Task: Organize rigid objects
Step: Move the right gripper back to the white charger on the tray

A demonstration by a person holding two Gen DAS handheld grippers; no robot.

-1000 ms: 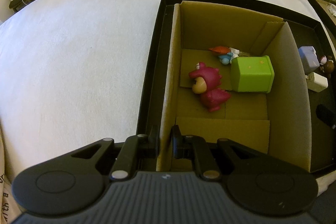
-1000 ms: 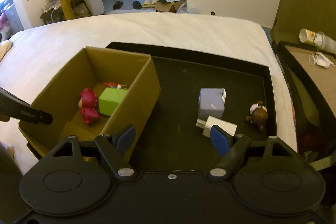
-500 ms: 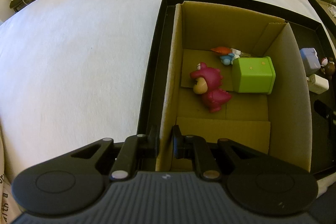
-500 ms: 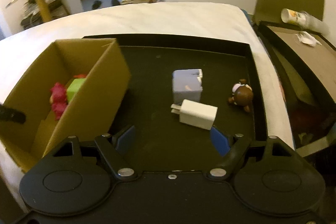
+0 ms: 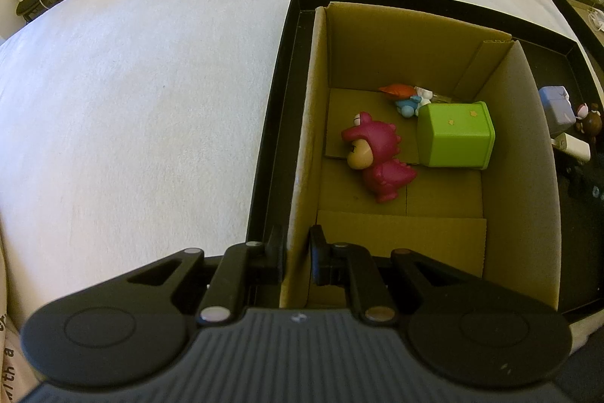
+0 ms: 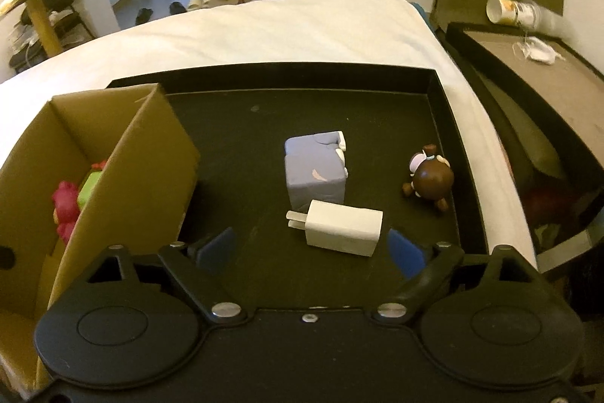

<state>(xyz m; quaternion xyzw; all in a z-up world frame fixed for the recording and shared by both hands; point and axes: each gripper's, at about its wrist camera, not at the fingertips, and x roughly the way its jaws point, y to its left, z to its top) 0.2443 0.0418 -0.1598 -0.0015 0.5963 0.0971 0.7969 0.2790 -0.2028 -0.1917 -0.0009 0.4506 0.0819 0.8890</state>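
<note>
Your right gripper (image 6: 307,250) has dropped in with jaws just widened, nothing between them yet: the white charger (image 6: 341,227) lies right ahead of them, so it's probably next. Left gripper (image 5: 296,253) stays clenched on the cardboard box (image 5: 302,153) wall.

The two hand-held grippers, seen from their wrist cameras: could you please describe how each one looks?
The left hand-held gripper is matt black throughout: ribbed grey-black housing, two rounded lobes with circular recesses, angled link arms with silver pivot pins, black fingers. The right hand-held gripper has the same black body and silver pins, but its fingertips carry blue pads. No cables or sleeves show.
</note>
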